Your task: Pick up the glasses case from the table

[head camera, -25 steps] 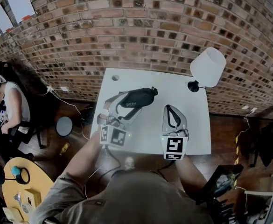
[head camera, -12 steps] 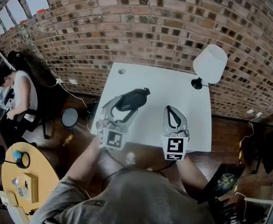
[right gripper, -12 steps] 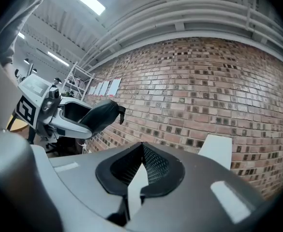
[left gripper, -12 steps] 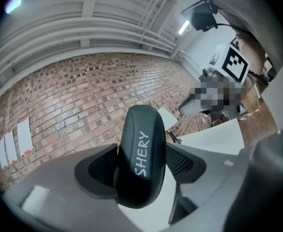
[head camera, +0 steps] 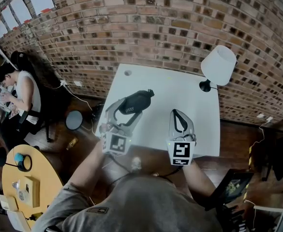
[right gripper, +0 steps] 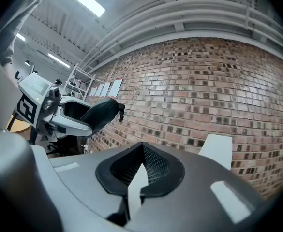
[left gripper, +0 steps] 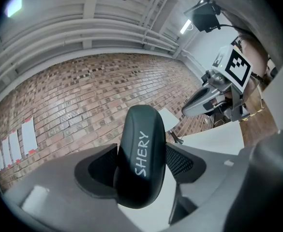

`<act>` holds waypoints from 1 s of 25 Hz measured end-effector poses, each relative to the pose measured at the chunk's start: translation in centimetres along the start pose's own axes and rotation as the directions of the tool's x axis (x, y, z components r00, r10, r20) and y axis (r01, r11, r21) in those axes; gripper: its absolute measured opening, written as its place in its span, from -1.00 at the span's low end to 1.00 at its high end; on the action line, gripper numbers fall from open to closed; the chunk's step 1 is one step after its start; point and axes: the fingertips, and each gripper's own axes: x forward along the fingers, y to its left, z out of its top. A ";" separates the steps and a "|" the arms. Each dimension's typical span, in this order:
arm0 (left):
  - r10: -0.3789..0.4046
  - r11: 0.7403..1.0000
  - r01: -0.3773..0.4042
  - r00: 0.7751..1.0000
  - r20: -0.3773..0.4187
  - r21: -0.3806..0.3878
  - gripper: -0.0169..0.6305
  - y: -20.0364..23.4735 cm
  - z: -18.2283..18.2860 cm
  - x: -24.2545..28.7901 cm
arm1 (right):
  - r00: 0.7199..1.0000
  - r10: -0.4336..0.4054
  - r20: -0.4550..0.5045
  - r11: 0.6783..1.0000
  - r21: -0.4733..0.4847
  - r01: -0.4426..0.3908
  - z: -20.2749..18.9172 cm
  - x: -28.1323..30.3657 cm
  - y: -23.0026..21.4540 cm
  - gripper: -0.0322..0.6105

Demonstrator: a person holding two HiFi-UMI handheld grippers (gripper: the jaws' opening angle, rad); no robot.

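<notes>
The glasses case (head camera: 136, 101) is clamped across its width by the left hand-held gripper (head camera: 130, 110), seemingly so it cannot slip above the surface (head camera: 160, 83), well apart from the lamp (head camera: 218, 65). The right hand-held gripper (right gripper: 142, 151) is clenched, empty, nearer the lamp.

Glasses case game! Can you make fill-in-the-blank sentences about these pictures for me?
The left gripper clamps the glasses case; the right gripper is shut and holds ____.
White letters on the case spell ____.
The lamp has a shade coloured ____.
Missing words: nothing; SHERY; white.
</notes>
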 end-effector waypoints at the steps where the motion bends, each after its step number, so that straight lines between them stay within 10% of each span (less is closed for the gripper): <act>1: 0.002 1.000 -0.002 1.000 0.002 -0.002 0.02 0.1 0.0 0.0 | 1.000 -0.001 -0.001 1.000 -0.001 0.001 0.0 0.0 0.0 -0.86; 25: -0.004 1.000 0.004 1.000 0.006 -0.012 0.02 1.1 -0.6 0.5 | 1.000 0.001 -0.029 1.000 -0.001 -0.002 -0.7 1.3 0.4 -0.86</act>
